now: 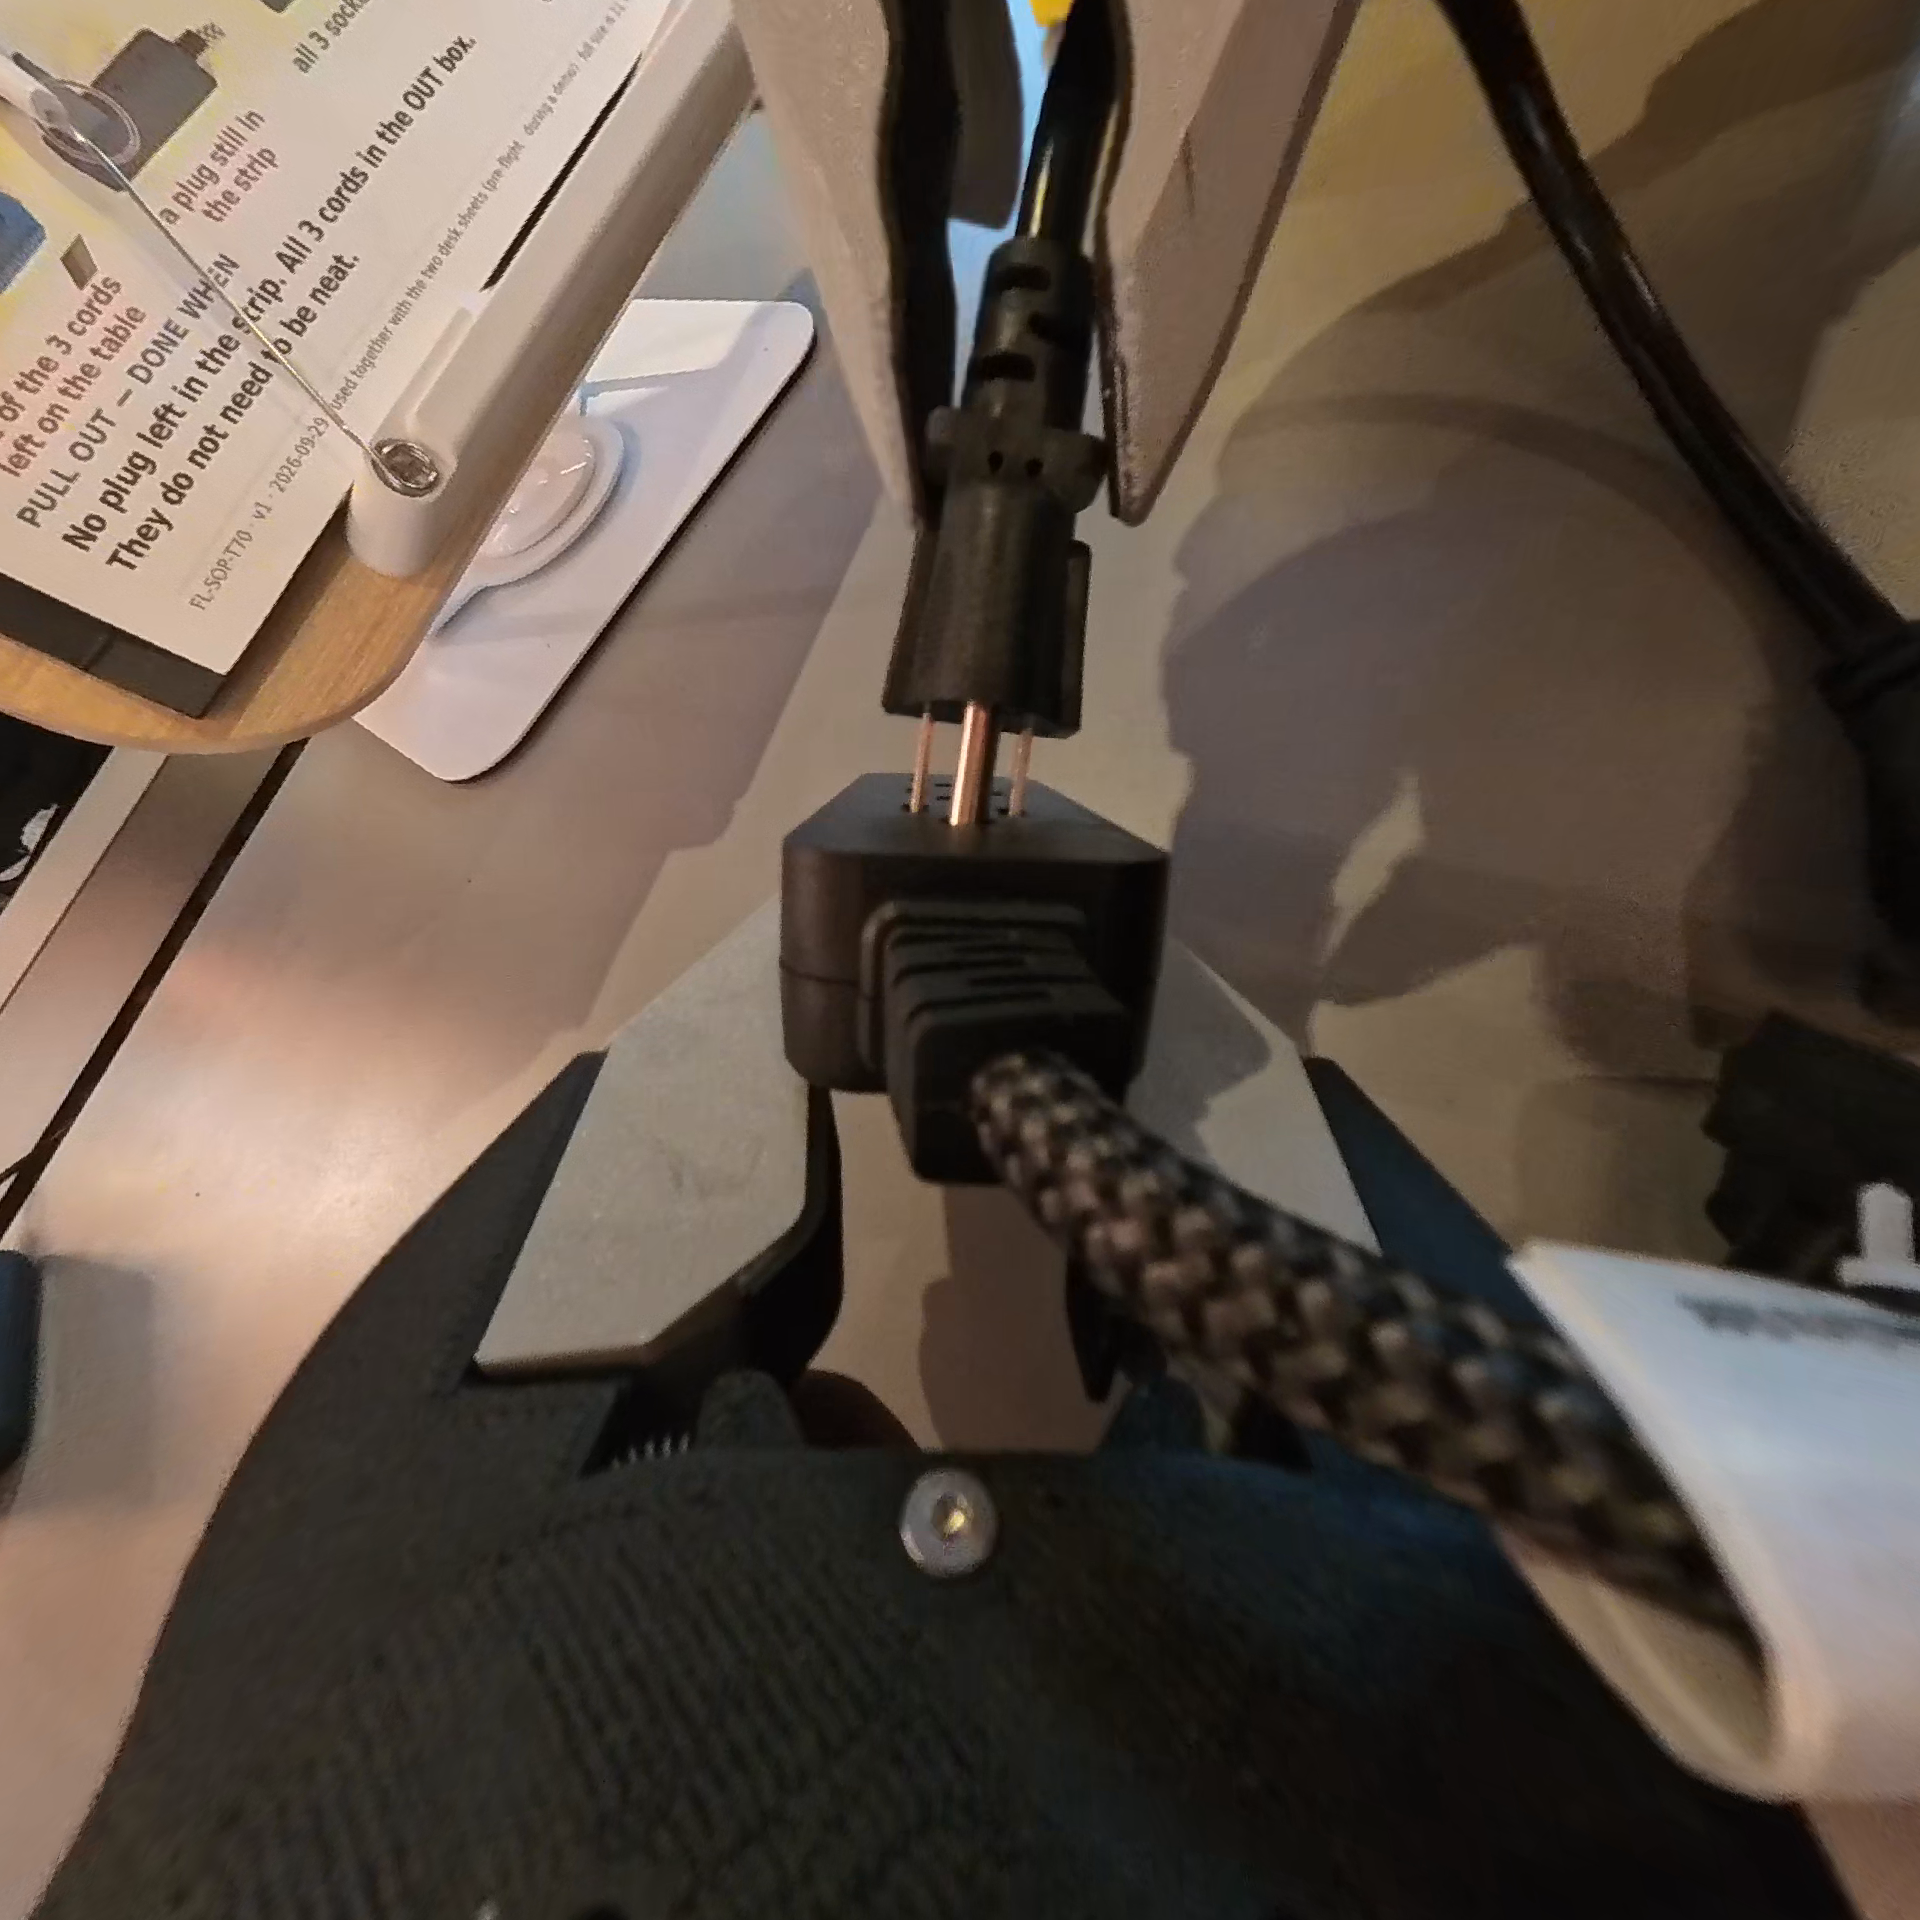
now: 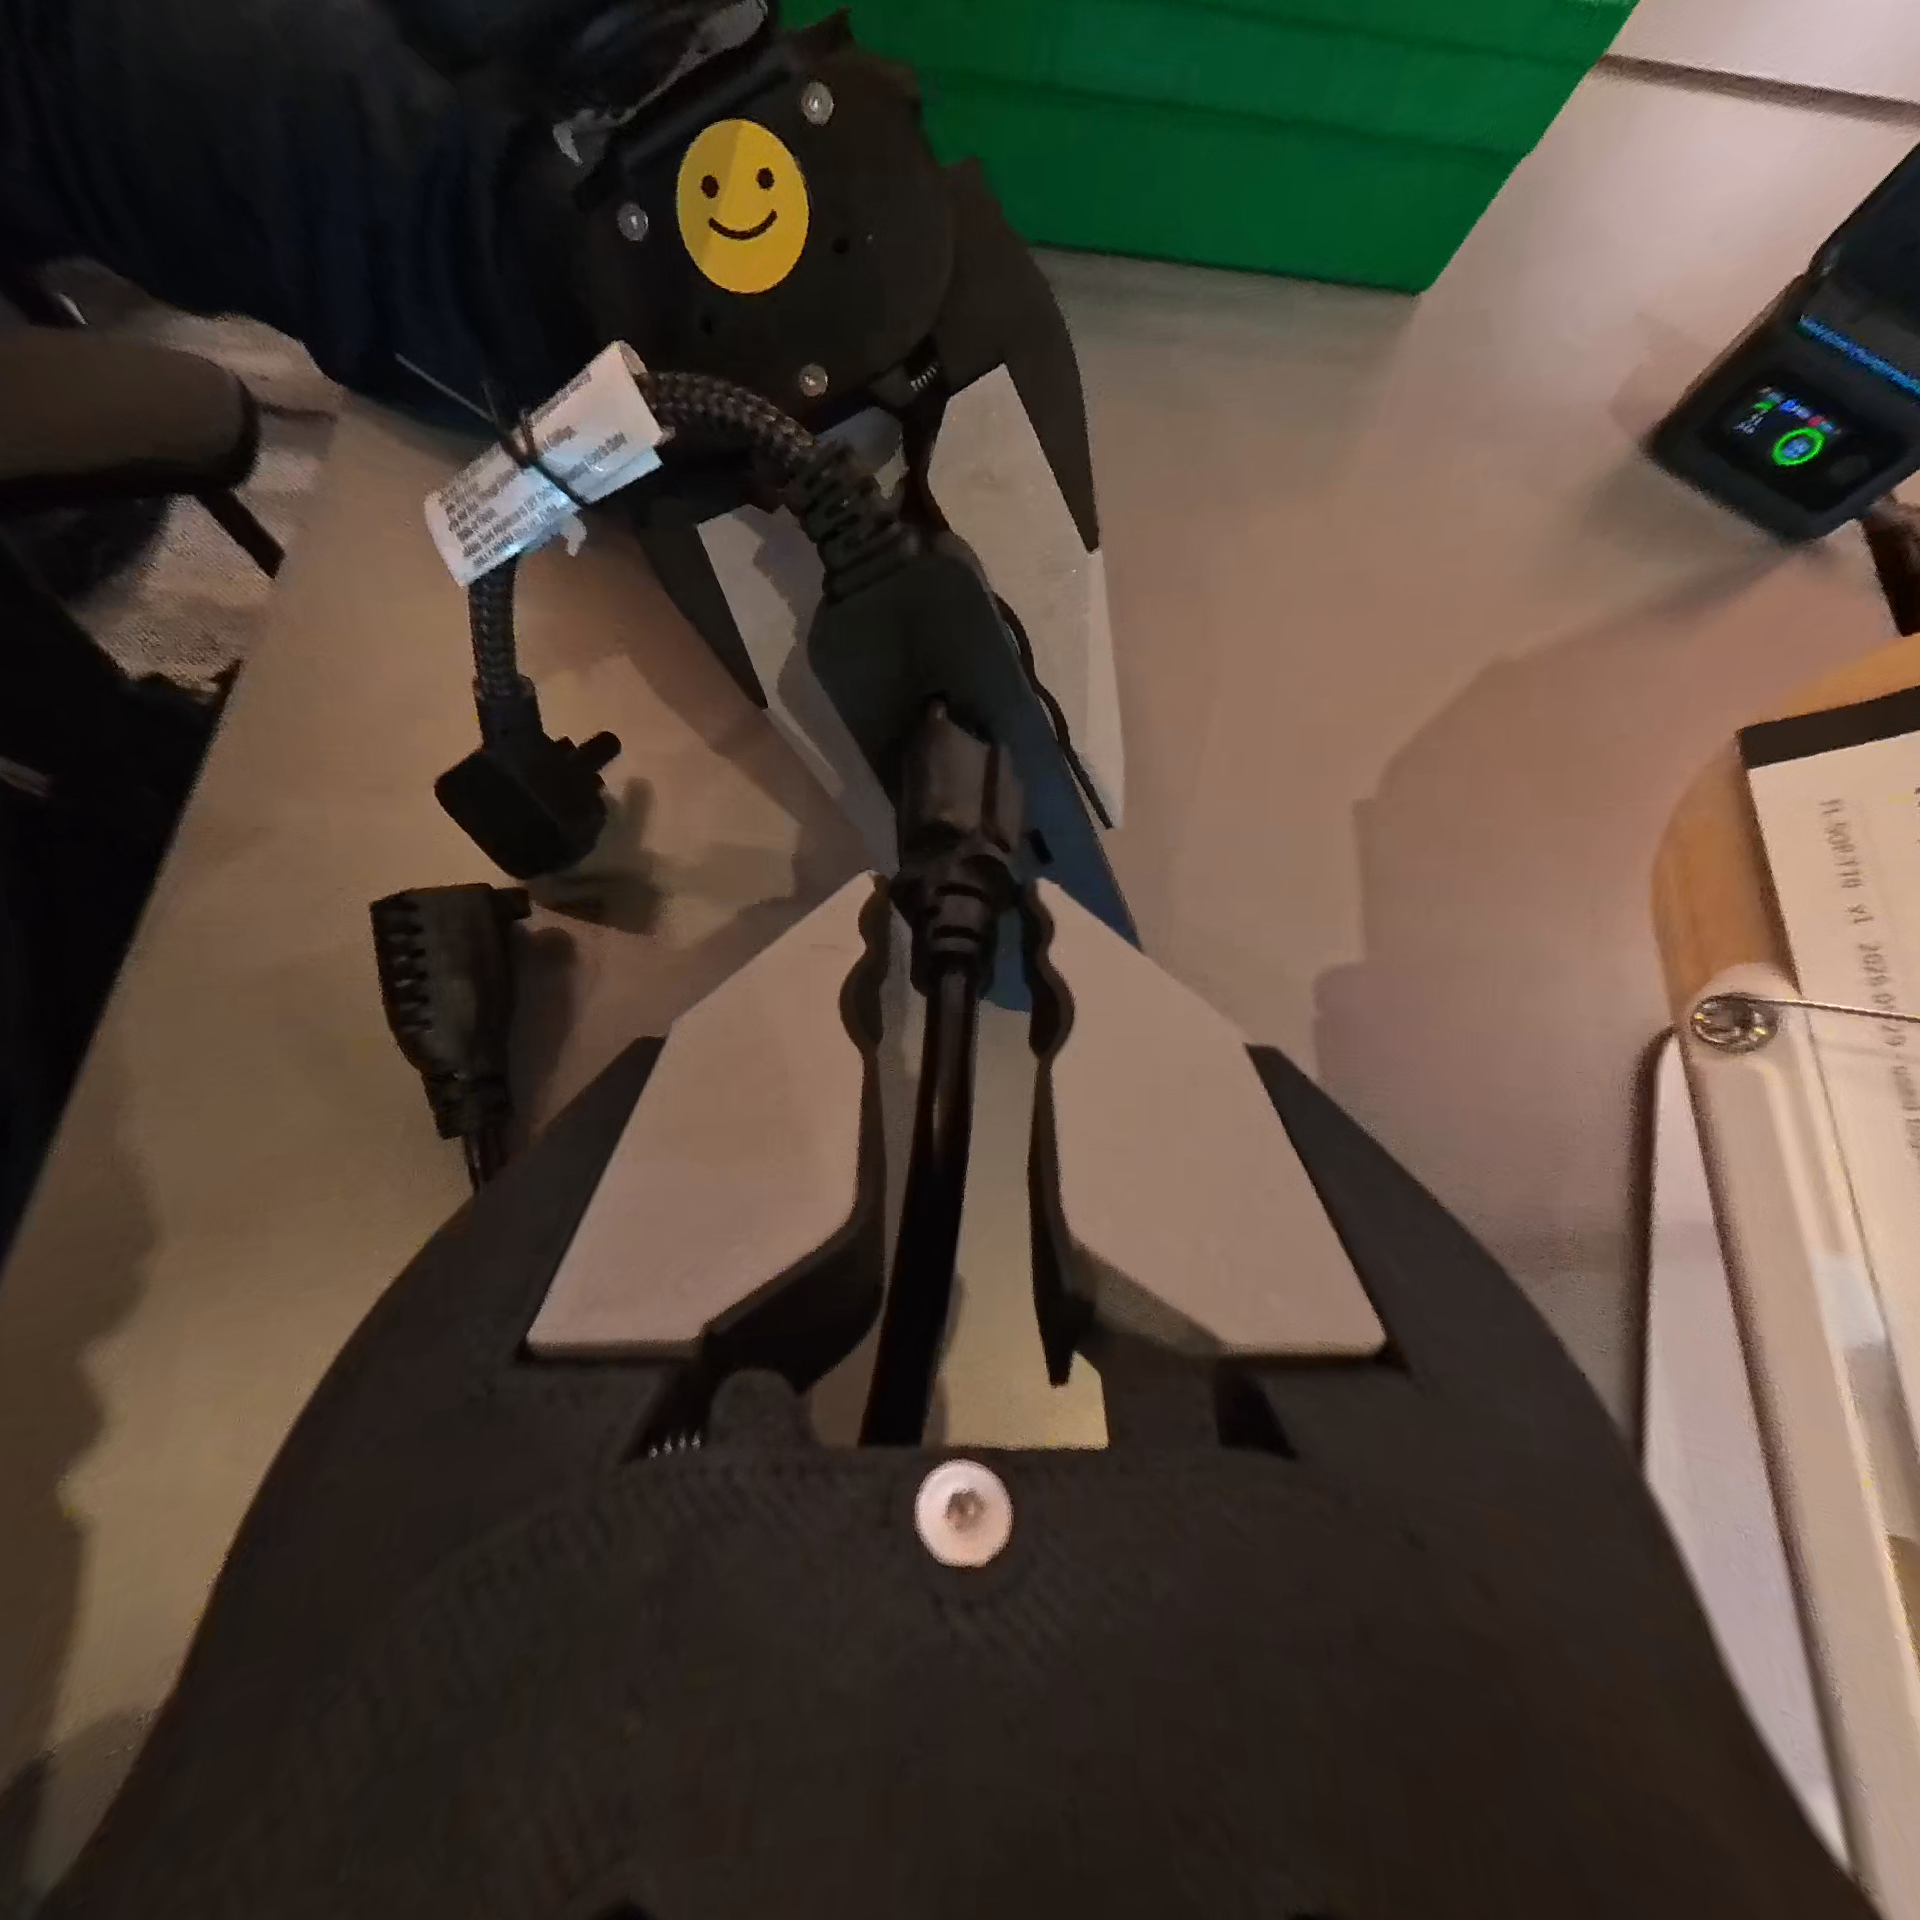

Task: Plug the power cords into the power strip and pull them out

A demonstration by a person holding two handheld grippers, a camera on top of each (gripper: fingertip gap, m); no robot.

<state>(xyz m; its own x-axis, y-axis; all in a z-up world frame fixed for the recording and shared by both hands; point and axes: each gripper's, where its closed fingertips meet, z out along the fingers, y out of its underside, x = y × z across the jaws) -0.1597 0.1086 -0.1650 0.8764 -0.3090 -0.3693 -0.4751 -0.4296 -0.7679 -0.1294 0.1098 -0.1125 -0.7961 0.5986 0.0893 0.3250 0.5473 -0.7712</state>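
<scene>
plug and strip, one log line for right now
left tongs: hold power strip | right tongs: grip plug | prongs: partly in | spare plug: on table

Black power strip [image 1: 971, 935], braided cord; black plug [image 1: 987, 613] upright above, copper prongs partly in socket.

Two hand-held grippers meet nose to nose above the tabletop. The left gripper [image 1: 971, 935], its grey fingers [image 2: 1081, 623] spread, clamps the black power strip end [image 1: 966, 914]. Opposite, the right gripper [image 2: 961, 914] closes its grey fingers [image 2: 769, 1039] around a black three-pin plug [image 1: 987, 582].
</scene>
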